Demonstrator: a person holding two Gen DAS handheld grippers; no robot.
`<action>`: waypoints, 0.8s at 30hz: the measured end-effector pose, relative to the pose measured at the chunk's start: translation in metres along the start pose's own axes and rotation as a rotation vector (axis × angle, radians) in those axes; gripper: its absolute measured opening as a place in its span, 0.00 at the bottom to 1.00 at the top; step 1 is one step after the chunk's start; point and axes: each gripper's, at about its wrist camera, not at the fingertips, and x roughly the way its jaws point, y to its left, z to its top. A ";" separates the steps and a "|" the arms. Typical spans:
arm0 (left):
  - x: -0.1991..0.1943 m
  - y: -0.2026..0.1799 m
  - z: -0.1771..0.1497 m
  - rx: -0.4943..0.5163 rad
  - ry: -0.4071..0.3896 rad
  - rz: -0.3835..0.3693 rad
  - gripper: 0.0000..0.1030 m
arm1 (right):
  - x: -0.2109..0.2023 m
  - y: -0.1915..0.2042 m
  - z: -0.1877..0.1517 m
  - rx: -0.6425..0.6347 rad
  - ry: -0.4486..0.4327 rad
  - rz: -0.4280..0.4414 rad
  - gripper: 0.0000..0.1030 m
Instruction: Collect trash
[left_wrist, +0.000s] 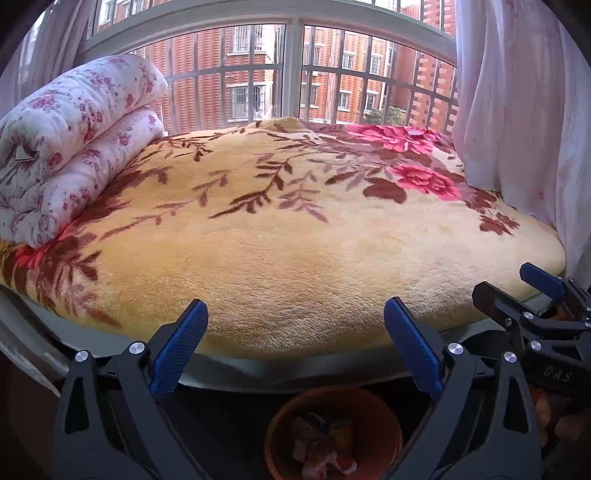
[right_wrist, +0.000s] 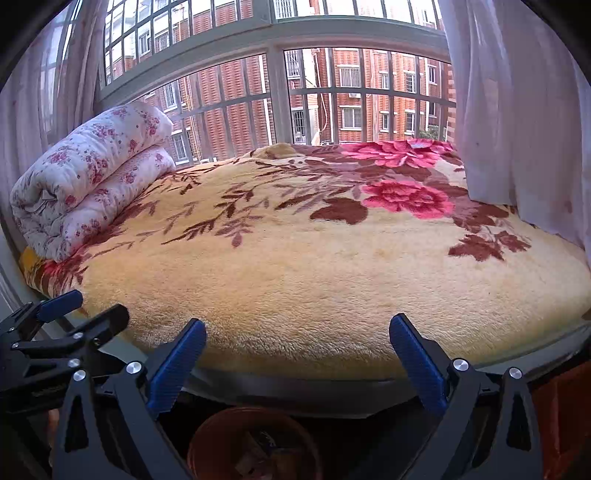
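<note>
Left tool (left_wrist: 295, 317) held level, blue fingers (left_wrist: 181, 343) spread wide with nothing between them. Right tool (right_wrist: 297, 338) is the same: jaws gaping, pads (right_wrist: 415, 362) bare. The two sit side by side, close together, each one's black frame and blue tip poking into the other's view at the edge, both pointing the same way.

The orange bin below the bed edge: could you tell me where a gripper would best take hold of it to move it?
Probably the rim of the orange bin, from above. It stands upright with its mouth open upward and trash inside, so one finger could go inside the wall and one outside. The left gripper hangs open almost above it; the near rim is out of view.
</note>
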 end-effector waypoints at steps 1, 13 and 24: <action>0.001 -0.001 -0.001 0.002 0.002 -0.001 0.91 | 0.000 0.001 0.000 -0.005 -0.001 -0.003 0.95; 0.001 -0.003 -0.007 0.008 -0.005 0.017 0.91 | 0.004 -0.002 -0.008 0.015 0.023 -0.003 0.95; 0.001 -0.004 -0.009 0.000 -0.019 0.033 0.92 | 0.005 -0.002 -0.010 0.011 0.024 -0.009 0.95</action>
